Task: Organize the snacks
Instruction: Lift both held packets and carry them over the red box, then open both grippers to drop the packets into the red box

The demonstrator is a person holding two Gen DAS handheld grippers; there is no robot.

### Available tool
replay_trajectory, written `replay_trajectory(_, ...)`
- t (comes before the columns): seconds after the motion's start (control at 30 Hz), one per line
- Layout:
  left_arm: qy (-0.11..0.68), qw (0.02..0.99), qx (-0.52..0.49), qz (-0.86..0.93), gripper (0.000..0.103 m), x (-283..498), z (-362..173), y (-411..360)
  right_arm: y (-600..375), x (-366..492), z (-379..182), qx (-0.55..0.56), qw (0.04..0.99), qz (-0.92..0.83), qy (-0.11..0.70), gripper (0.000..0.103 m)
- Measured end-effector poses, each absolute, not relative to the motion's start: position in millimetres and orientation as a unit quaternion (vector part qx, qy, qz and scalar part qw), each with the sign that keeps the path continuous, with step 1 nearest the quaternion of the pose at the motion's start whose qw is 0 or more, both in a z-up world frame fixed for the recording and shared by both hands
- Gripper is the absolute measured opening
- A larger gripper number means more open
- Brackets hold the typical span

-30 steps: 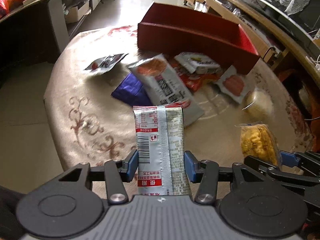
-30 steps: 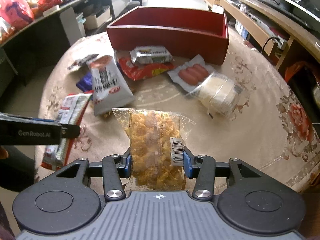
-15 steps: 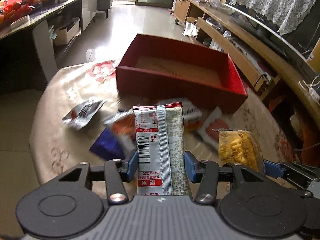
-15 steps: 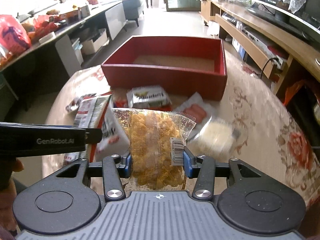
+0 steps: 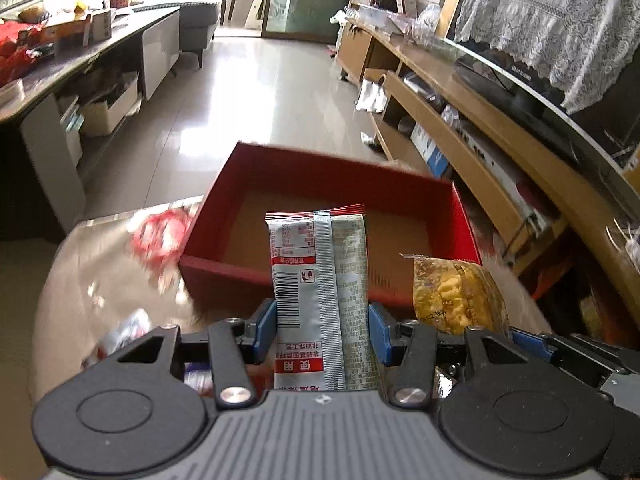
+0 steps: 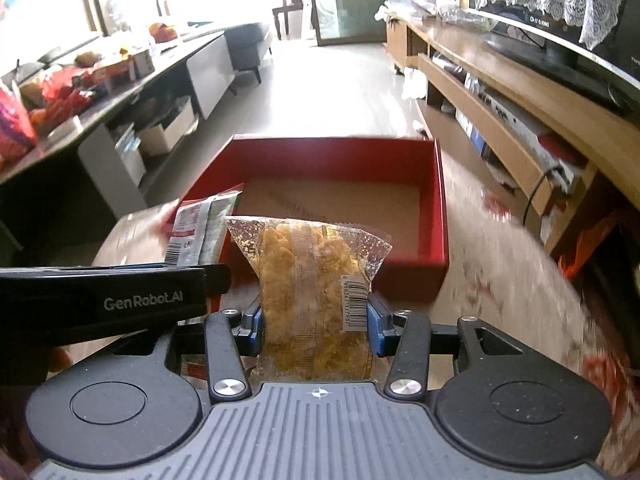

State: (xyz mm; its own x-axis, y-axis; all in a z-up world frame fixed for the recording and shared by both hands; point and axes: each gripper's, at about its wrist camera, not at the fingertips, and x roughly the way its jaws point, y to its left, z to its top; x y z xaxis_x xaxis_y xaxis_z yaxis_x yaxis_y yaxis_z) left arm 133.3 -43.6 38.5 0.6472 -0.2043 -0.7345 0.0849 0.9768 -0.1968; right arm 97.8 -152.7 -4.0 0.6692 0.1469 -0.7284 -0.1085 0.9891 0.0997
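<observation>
My left gripper (image 5: 322,330) is shut on a silver and red snack packet (image 5: 320,292), held upright just before the near wall of the red box (image 5: 224,272). My right gripper (image 6: 314,326) is shut on a clear bag of yellow snacks (image 6: 312,292), also held up in front of the red box (image 6: 436,216). The box holds nothing; its brown floor shows. In the left wrist view the yellow bag (image 5: 456,296) is at the right. In the right wrist view the silver packet (image 6: 200,228) and the left gripper's body (image 6: 100,300) are at the left.
The box stands at the far side of a round table with a beige flowered cloth (image 5: 100,272). Blurred snack packets (image 5: 124,332) lie on the cloth below my grippers. A wooden TV bench (image 6: 520,120) runs along the right, a dark counter (image 6: 100,100) along the left.
Both grippers have risen and moved forward toward the red box with their packets. The loose snacks on the table have dropped out of view below.
</observation>
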Motion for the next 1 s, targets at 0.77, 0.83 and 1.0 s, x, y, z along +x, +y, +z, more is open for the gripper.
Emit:
replay_trajectory(0.77, 0.429, 0.902, -0.039, -0.038, 0.049, 260, -8, -67, -159, 226, -48, 0.023, 0.905, 0.062, 0.421, 0.054)
replay_trajectory(0.83, 0.436, 0.899, -0.037, -0.033, 0.050, 264, -15, -66, -159, 233, -54, 0.023, 0.902, 0.061, 0.426, 0.054)
replay_trajectory(1.0, 0.447, 0.894, -0.033, -0.024, 0.050, 270, -28, -64, -155, 240, -69, 0.015, 0.897, 0.066, 0.437, 0.056)
